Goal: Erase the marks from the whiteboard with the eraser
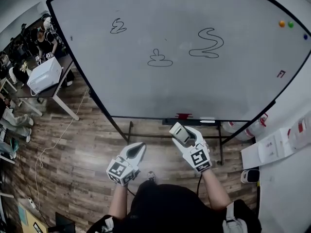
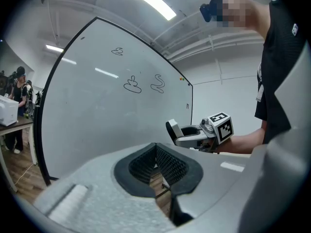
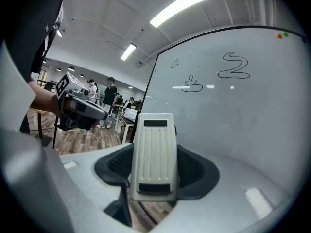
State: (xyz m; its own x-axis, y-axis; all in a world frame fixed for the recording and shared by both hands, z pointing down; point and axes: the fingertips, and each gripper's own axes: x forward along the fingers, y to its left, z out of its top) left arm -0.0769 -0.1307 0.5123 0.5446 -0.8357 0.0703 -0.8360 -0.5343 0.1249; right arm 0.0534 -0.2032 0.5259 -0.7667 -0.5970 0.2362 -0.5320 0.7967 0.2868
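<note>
Gripping the eraser (image 3: 154, 154), the right tongs (image 1: 185, 135) hang below the whiteboard (image 1: 194, 86), clear of its edge; left tongs (image 1: 136, 151) closed, empty.

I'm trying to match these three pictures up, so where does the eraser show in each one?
Head view: eraser low centre, in the right tool, below the whiteboard.
Left gripper view: right of centre, at that tool's tip.
Right gripper view: centre foreground, clamped between the jaws.
Shared landmark: the big squiggle on the whiteboard.
</note>
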